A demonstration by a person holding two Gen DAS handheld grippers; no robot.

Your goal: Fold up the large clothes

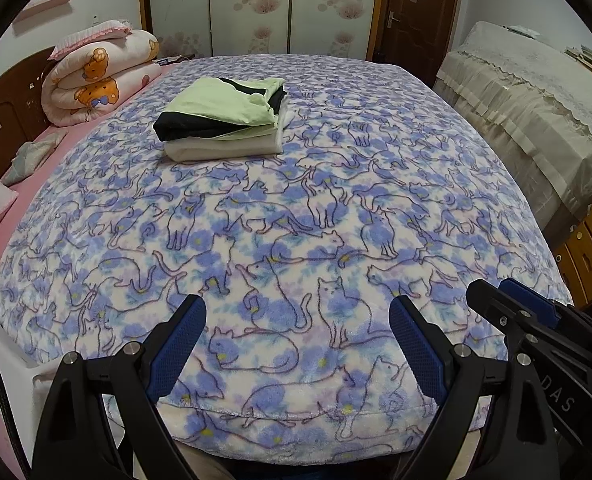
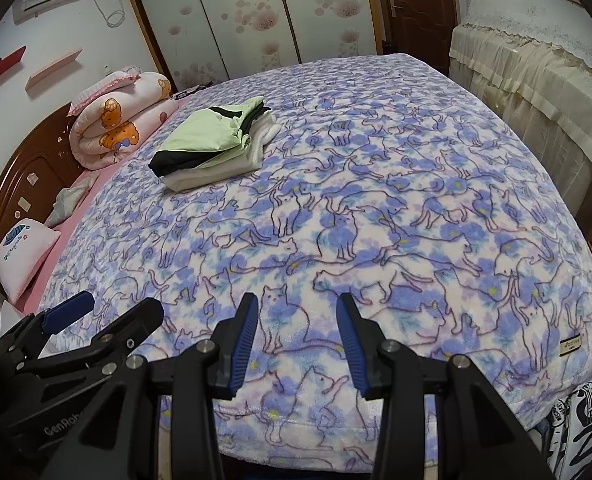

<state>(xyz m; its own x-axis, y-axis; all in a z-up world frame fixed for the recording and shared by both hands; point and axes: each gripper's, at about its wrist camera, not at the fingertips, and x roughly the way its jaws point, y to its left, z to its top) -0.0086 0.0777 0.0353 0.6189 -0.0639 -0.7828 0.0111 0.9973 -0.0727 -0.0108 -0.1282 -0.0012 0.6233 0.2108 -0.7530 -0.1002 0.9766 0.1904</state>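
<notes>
blanket (image 1: 296, 216), under jaws: fleecy matt cloth; folded clothes (image 1: 224, 120), far ahead: smooth cloth | headboard (image 2: 20, 184), far left: glossy wood

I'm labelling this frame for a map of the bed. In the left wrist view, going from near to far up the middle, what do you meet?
Left gripper, jaws open and empty → cat-print blanket → stack of folded clothes → floral wardrobe doors.
</notes>
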